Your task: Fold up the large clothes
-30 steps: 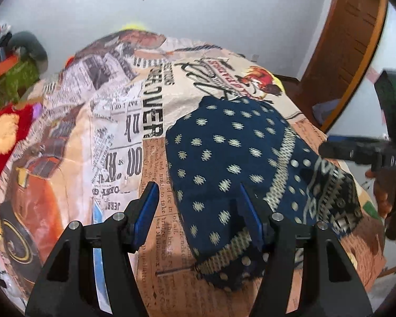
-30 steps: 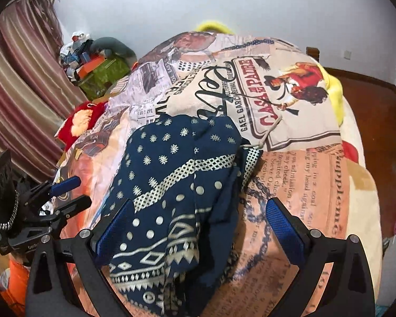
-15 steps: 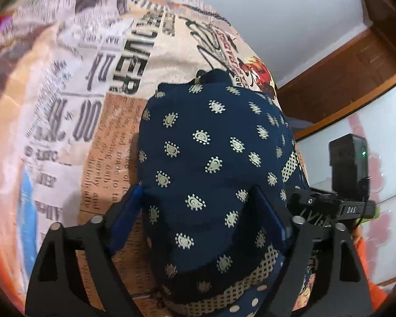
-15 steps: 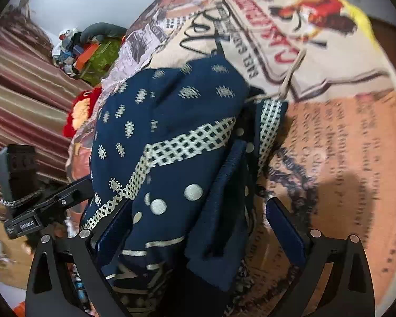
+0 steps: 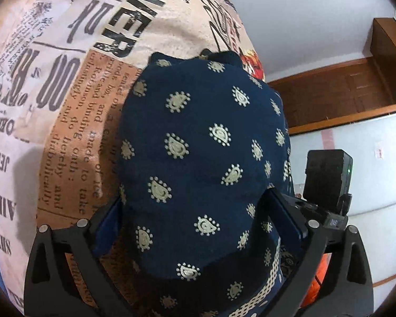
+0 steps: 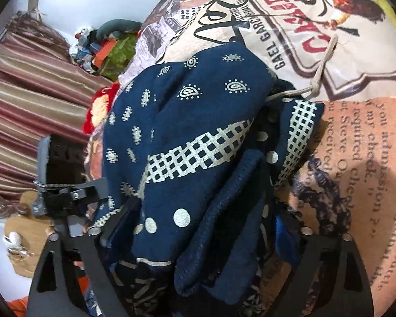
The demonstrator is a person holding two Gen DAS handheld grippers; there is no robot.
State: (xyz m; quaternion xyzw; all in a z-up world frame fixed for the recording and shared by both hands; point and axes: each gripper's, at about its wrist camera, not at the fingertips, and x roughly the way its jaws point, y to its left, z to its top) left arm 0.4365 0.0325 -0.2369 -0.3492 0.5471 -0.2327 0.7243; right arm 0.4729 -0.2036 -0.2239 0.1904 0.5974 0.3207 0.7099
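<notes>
A folded navy garment (image 5: 198,158) with cream paisley and checked bands lies on the printed bedspread (image 5: 66,79). My left gripper (image 5: 195,222) is open, its blue fingers (image 5: 107,227) straddling the near end of the bundle. In the right wrist view the same garment (image 6: 198,145) fills the middle. My right gripper (image 6: 198,235) is open, its fingers on either side of the bundle, largely hidden by cloth. A white drawstring (image 6: 319,79) trails from the garment.
The other gripper shows at the edge of each view (image 5: 327,185) (image 6: 66,192). A brown wooden door (image 5: 356,87) stands at right. Striped curtains (image 6: 26,105), a pile of toys (image 6: 105,50) and a red plush (image 6: 100,105) lie left of the bed.
Both grippers have moved down and forward, close over the folded garment, so the bundle now sits between their open fingers. The garment keeps its shape.
</notes>
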